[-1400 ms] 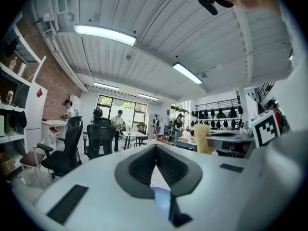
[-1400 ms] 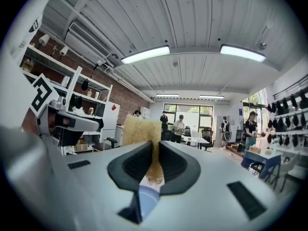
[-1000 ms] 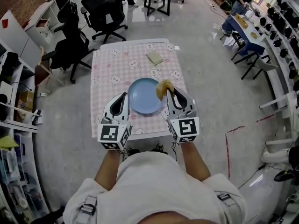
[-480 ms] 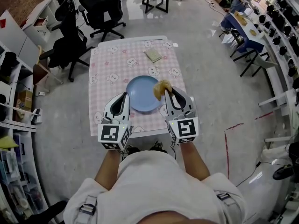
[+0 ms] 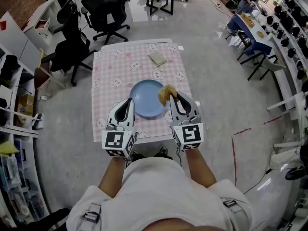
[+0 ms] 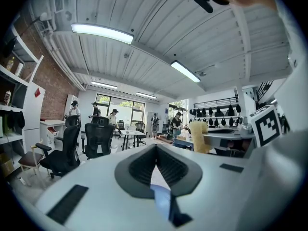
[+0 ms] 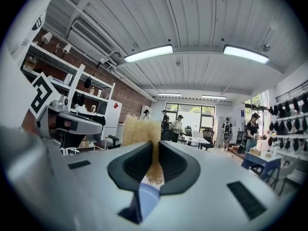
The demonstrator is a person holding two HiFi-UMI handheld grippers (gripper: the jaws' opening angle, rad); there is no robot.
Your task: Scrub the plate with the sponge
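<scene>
We are standing at the near edge of a table (image 5: 111,69) covered with a pink checked cloth printed with small bears, holding a gripper in each hand. The blue plate (image 5: 144,100) is lying flat on the cloth toward the near side of the table, between the two grippers.

We are holding the right gripper (image 5: 173,96) at the plate's right edge, with its jaws clamped on the yellow sponge (image 5: 167,92). In the right gripper view the sponge (image 7: 139,129) is pinched thin between the jaw pads and is standing out well past the tips of the right gripper (image 7: 155,150), and a bit of the plate (image 7: 148,198) is showing through the gap beneath. From the head view the sponge is sitting over the plate's right rim; we cannot tell whether it is touching the surface.

We are holding the left gripper (image 5: 129,101) just beside the plate's left rim. Its own view shows the jaws of the left gripper (image 6: 155,150) meeting at the tips with nothing between them, and the plate (image 6: 161,196) showing blue through the opening below. The sponge (image 6: 198,136) is showing off to the right there.

A pale green pad (image 5: 158,58) is lying on the far part of the cloth, well apart from the plate. Black office chairs (image 5: 103,8) are standing beyond the table.
</scene>
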